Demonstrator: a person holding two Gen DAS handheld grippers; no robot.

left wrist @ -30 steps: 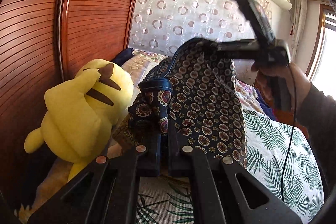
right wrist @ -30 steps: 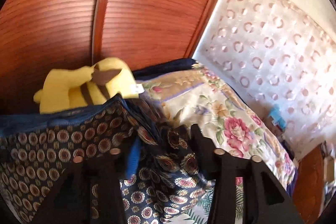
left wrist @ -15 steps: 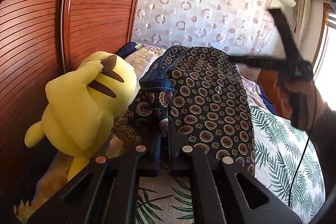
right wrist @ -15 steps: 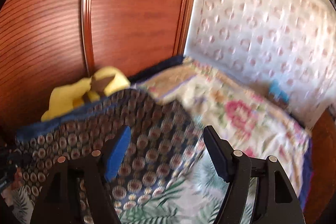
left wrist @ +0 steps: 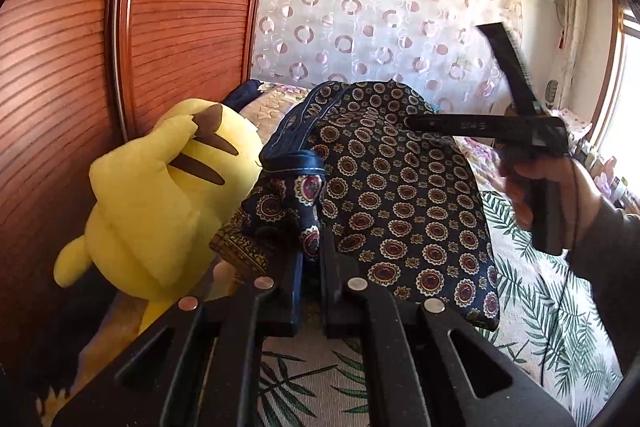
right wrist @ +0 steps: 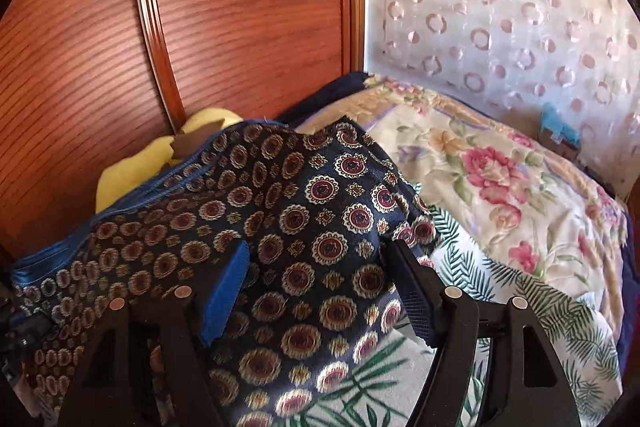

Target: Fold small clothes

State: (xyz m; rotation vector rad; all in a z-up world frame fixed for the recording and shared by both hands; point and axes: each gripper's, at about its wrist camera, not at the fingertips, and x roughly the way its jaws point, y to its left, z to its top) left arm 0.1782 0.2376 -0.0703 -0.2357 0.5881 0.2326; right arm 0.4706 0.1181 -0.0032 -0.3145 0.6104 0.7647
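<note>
A dark blue garment with round medallion print (left wrist: 400, 195) hangs draped over the bed. My left gripper (left wrist: 310, 255) is shut on a bunched edge of it near the blue waistband (left wrist: 292, 163). My right gripper (right wrist: 316, 267) is open, its fingers on either side of the garment (right wrist: 304, 219) without pinching it. The right gripper and its hand also show in the left wrist view (left wrist: 520, 131), at the garment's far right side.
A yellow plush toy (left wrist: 160, 195) lies left of the garment against the red wooden wardrobe (left wrist: 72, 67). The bed has a leaf-print sheet (left wrist: 540, 307) and a floral quilt (right wrist: 500, 171). A patterned curtain (right wrist: 500, 7) hangs behind.
My right gripper has let go of the garment and opened, then moved back in toward the cloth. The garment's right side has dropped. My left gripper keeps its hold.
</note>
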